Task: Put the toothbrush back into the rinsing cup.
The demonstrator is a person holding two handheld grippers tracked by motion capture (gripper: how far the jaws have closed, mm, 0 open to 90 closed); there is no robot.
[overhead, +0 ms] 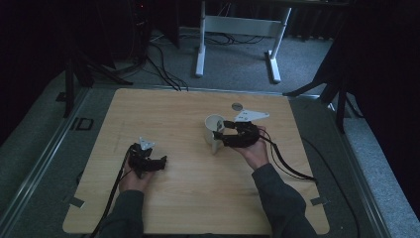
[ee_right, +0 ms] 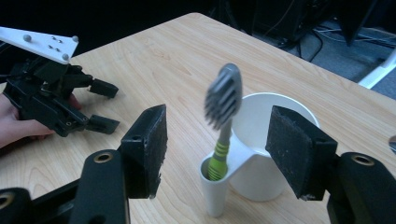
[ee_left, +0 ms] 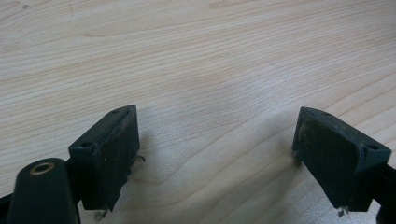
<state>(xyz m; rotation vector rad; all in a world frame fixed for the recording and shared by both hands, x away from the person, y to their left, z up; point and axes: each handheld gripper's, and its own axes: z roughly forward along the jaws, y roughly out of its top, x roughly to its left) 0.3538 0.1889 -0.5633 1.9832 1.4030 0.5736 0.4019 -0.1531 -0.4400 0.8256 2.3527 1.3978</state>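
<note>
A white cup [overhead: 214, 130] with a narrow side tube stands near the middle of the wooden table [overhead: 163, 114]. In the right gripper view a grey-and-green toothbrush [ee_right: 223, 119] stands upright in the cup's side tube [ee_right: 214, 189], head up and blurred. My right gripper [ee_right: 217, 140] is open, its jaws on either side of the toothbrush without touching it. My left gripper [overhead: 159, 162] rests low over the table at the left, open, with only bare wood between its jaws [ee_left: 215, 154]. The left gripper [ee_right: 100, 105] lies beyond the cup in the right gripper view.
A small grey disc [overhead: 237, 105] lies near the table's far edge. Beyond the table stand a white desk frame [overhead: 237, 29] and cables on the grey floor. Dark stands flank the table on both sides.
</note>
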